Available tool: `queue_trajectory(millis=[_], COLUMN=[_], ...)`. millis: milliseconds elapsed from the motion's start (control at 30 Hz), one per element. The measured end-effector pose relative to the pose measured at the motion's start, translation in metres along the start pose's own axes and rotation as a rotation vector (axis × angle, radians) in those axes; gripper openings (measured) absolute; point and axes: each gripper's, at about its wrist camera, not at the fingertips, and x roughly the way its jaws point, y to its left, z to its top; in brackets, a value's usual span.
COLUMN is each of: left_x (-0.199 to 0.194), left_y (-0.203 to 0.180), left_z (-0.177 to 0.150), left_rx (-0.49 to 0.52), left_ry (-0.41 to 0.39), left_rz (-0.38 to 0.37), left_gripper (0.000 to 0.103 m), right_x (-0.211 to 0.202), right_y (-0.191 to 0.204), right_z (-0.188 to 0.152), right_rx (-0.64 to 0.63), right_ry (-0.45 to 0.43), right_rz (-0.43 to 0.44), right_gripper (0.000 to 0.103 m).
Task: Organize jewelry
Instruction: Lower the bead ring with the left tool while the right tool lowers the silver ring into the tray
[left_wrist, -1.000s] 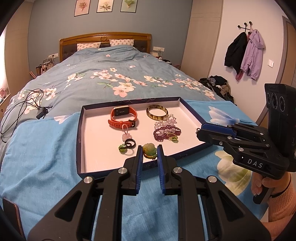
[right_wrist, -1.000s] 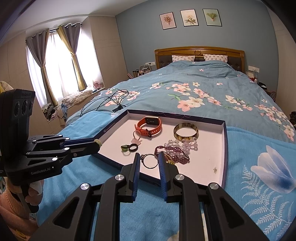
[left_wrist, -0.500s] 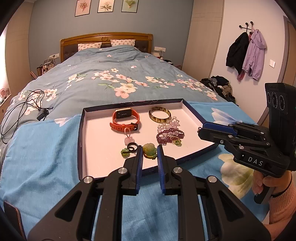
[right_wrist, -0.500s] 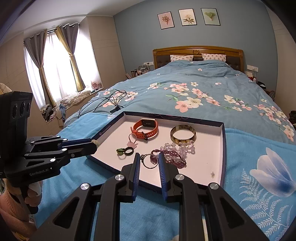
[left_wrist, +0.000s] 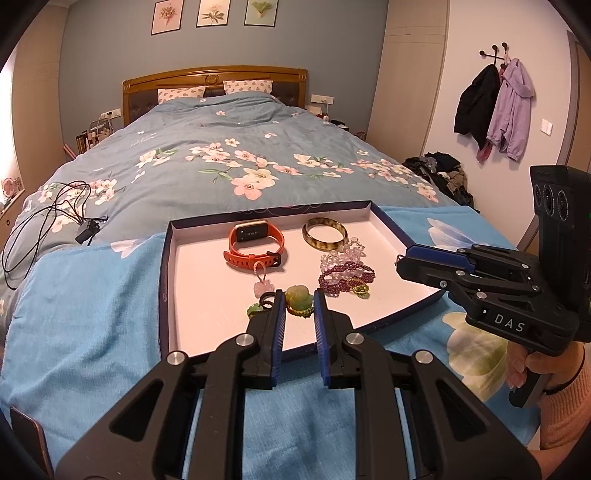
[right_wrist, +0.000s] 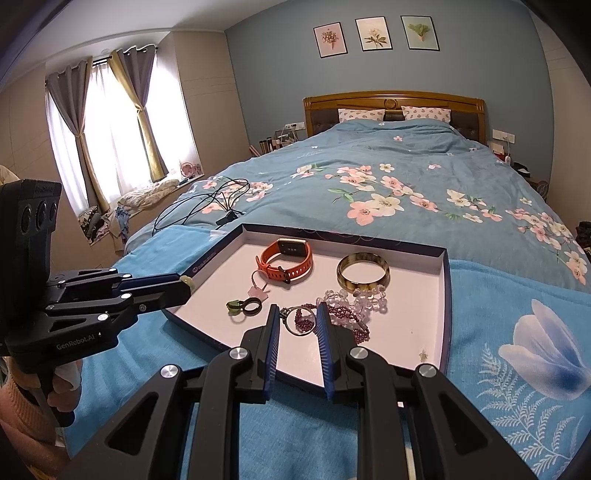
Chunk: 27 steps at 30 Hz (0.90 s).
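A shallow navy tray (left_wrist: 166, 280) with a white floor lies on the blue towel at the foot of the bed. In it are an orange smartwatch (left_wrist: 255, 243), a tortoiseshell bangle (left_wrist: 324, 230), clear beads (left_wrist: 349, 253), a purple bead bracelet (left_wrist: 345, 277), a pink charm (left_wrist: 261, 286) and a black ring with a green stone (right_wrist: 245, 306). My left gripper (left_wrist: 298, 295) is shut on a green jade pendant (left_wrist: 299, 297) over the tray's near edge. My right gripper (right_wrist: 297, 310) is shut on a thin silver ring (right_wrist: 297, 321) just above the purple bracelet (right_wrist: 347, 317).
Black cables (left_wrist: 48, 218) lie on the floral duvet left of the tray. A phone (left_wrist: 26, 435) rests at the towel's near left corner. Coats (left_wrist: 491, 107) hang on the right wall above a clothes pile (left_wrist: 439, 173). A hand holds each gripper's handle.
Both views have drifted only slightly. Each gripper keeps the same hold, and the jewelry in the tray has not moved.
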Motion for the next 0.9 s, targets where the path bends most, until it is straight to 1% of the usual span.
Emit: queue_trajectory(millis=[733,900], left_x=[0.013,0.015], left_y=[0.005,0.007], left_z=[0.005,0.005], left_rx=[-0.009,-0.008], left_ry=[0.006,0.005], left_rz=[0.011,0.016], left_gripper=[0.016,0.016], right_x=[0.006,0.014], right_y=[-0.001,-0.006], right_z=[0.004,0.006], right_rx=[-0.002,0.01], right_ry=[0.004,0.014], right_rz=[-0.004,-0.002], right_gripper=[0.018,0.018])
